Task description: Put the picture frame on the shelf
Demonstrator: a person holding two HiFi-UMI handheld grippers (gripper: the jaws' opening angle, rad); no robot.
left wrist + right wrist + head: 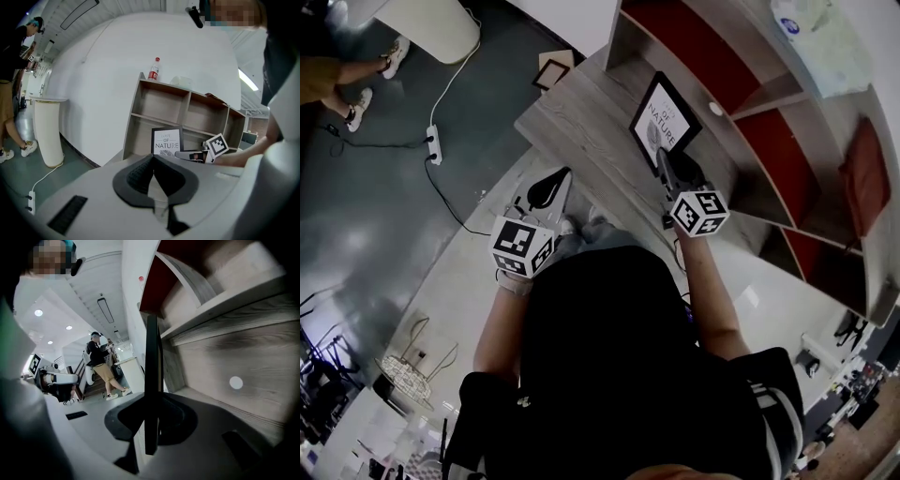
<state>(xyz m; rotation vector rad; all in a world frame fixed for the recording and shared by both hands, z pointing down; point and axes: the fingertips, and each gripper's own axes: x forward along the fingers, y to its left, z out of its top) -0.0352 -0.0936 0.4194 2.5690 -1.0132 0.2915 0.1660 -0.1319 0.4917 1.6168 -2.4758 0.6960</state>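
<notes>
The wooden shelf (581, 127) with its red back panels stands in front of me. The black picture frame (663, 122) stands upright on its wide lowest board, just in front of the open compartments, with its printed face turned towards my left side. My right gripper (667, 161) is clamped on the frame's lower edge, which shows edge-on between the two pads, while my left gripper (546, 187) hangs well apart from it with its jaws closed together on nothing, and a small red-capped bottle (153, 70) stands on top of the shelf.
</notes>
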